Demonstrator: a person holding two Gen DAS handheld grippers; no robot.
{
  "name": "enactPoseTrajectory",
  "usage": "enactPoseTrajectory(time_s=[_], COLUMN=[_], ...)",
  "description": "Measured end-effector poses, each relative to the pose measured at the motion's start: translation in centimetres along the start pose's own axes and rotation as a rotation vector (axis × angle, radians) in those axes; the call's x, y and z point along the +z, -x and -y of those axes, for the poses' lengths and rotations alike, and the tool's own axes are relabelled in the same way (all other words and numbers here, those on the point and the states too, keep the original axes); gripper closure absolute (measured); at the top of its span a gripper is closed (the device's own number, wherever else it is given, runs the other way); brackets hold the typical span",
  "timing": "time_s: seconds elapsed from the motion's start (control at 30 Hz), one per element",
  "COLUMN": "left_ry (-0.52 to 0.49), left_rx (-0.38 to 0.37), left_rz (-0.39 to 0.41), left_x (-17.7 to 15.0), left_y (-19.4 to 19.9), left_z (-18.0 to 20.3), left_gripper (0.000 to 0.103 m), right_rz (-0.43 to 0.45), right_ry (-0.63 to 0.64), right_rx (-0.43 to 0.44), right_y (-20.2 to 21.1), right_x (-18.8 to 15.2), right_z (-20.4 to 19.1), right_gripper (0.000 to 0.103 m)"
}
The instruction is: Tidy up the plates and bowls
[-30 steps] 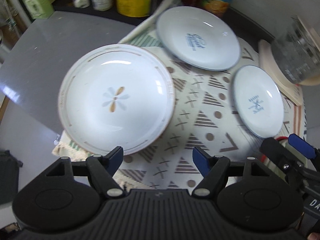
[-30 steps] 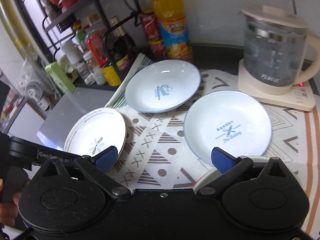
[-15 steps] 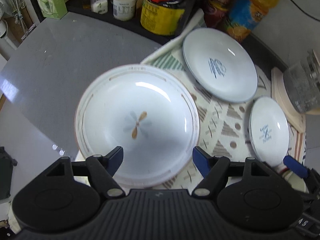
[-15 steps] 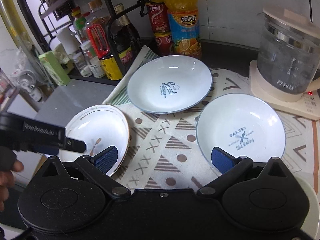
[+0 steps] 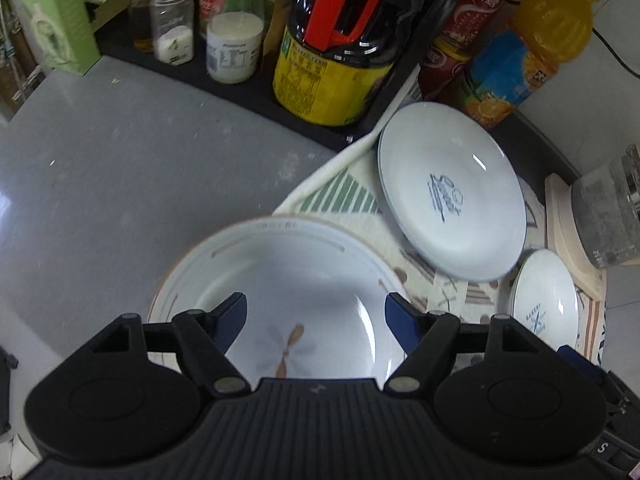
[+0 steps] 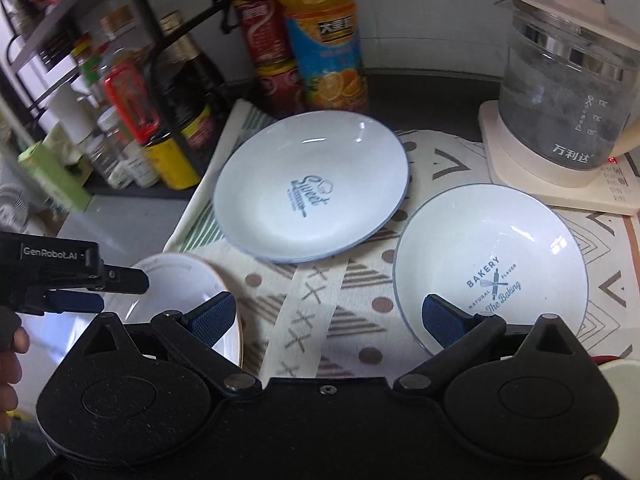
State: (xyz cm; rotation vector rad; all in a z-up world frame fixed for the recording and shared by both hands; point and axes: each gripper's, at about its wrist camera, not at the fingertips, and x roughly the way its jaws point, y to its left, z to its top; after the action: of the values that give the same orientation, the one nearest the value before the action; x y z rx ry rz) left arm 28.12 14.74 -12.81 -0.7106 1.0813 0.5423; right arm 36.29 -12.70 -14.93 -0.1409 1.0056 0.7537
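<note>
Two hand-held grippers, both spread wide and empty, hover over three white dishes.

The left gripper [image 5: 316, 312] hangs with jaws apart above the white brown-rimmed plate with a flower motif [image 5: 280, 280], gripping nothing; whether a fingertip touches it is unclear. The right gripper [image 6: 326, 314] is likewise wide open, its right finger over the near edge of the white blue-rimmed "Bakery" bowl [image 6: 490, 264]. Behind sits the white blue-rimmed "Sweet" plate [image 6: 310, 194]. All three rest on a cream patterned cloth [image 6: 316, 300] spread over a grey countertop [image 5: 120, 168], with a glass kettle [image 6: 568, 92], an orange juice bottle [image 6: 324, 36] and jars behind.
</note>
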Motion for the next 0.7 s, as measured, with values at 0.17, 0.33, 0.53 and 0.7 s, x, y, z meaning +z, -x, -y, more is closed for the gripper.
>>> enactPoseTrajectory(time_s=[0.17,0.33,0.53,0.7], left_ry=[-0.035,-0.011,-0.006,-0.006], left_rx=[-0.058,-0.096,-0.144,-0.188], left_rz=[0.024,0.018,0.008,-0.026], left_x=[2.0,3.5,4.9,5.7], left_y=[-1.4,-2.6,-4.1,-6.2], left_z=[0.0,0.2,1.0,1.6], left_gripper=[0.031,0.035,0.050,0.059], right_rz=[0.032,0.046,0.059,0.014], right_ry=[-0.072,-0.215,-0.335,-0.464], right_rx=[-0.018,0.029,0.078,0.103], right_y=[-1.3,-2.3,-3.6,-5.7], right_x=[0.6,1.0,1.6,1.4], right_z=[0.1,0.8,1.7,2.9], right_gripper=[0.007,0.012,0.020,0.043])
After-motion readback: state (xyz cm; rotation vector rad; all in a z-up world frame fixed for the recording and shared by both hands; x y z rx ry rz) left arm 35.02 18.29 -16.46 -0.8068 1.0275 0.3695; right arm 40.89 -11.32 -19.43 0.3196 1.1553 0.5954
